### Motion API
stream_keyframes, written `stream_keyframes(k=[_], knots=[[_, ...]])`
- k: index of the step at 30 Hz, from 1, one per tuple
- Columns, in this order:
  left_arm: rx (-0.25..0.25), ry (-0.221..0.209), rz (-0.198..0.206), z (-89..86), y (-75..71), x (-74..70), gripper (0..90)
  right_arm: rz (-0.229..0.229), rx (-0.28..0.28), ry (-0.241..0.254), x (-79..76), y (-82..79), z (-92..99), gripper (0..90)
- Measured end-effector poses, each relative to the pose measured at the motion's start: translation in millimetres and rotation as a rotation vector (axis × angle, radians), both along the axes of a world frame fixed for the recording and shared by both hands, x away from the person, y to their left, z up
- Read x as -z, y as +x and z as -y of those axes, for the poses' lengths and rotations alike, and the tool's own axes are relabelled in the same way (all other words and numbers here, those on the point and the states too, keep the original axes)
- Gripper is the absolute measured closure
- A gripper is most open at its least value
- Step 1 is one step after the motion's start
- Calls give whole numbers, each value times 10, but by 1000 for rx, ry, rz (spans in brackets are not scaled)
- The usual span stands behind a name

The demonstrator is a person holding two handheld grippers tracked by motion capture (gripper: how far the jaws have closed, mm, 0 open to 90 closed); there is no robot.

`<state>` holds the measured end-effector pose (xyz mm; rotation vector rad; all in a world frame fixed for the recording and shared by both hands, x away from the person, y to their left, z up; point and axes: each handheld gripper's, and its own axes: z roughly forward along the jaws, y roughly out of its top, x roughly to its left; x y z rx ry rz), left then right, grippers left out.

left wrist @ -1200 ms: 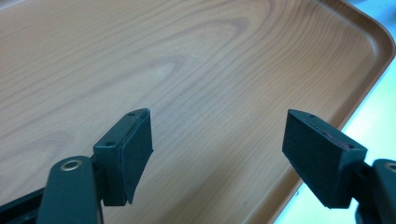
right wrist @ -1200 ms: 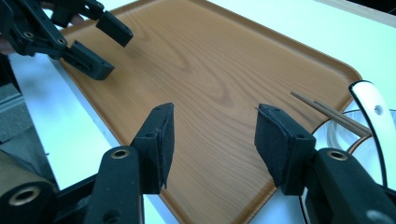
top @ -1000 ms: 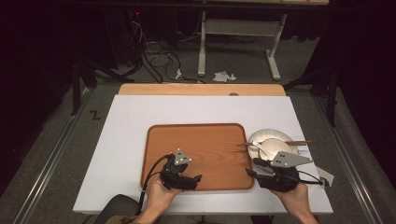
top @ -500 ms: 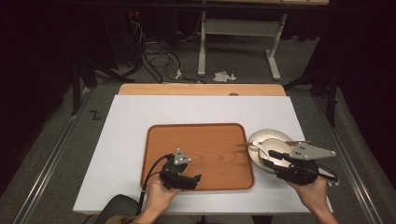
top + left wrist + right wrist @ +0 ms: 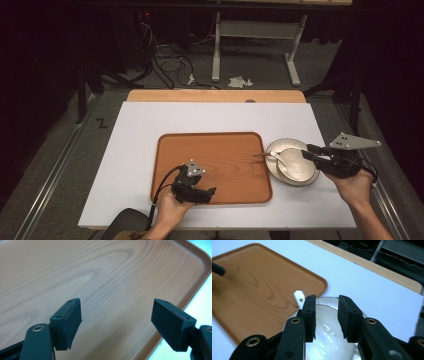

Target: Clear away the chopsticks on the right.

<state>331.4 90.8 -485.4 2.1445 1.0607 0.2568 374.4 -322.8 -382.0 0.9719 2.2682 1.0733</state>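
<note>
A brown wooden tray lies in the middle of the white table. My left gripper rests over the tray's near edge, and its jaws stand wide open above the bare tray surface with nothing between them. Right of the tray a white bowl stands on a white plate, with a metal spoon in it; the handle points toward the tray. My right gripper hovers at the bowl's right rim and points left. Its jaws have a narrow gap above the bowl and hold nothing. The spoon handle end shows past them.
A light wooden board runs along the table's far edge. Bare white tabletop lies left of and behind the tray. Beyond the table, cables and white furniture legs are on the dark floor.
My right gripper has moved right and away from the table's near edge, and now points left at the bowl's right rim. The left gripper has stayed where it was.
</note>
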Motion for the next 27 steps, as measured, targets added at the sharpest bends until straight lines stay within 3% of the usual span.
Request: stream_keyframes(k=[7,15,23,27], knots=[[1,1,-6,10,8,12,246,-32,38,-69,14,312,138,705],[0,6,-15,14,21,29,246,-115,85,-107,292,622,292,707],[2,7,-21,11,23,39,247,-204,105,-147,541,798,401,712],[7,12,-25,23,29,50,247,-227,100,-171,607,824,420,711]])
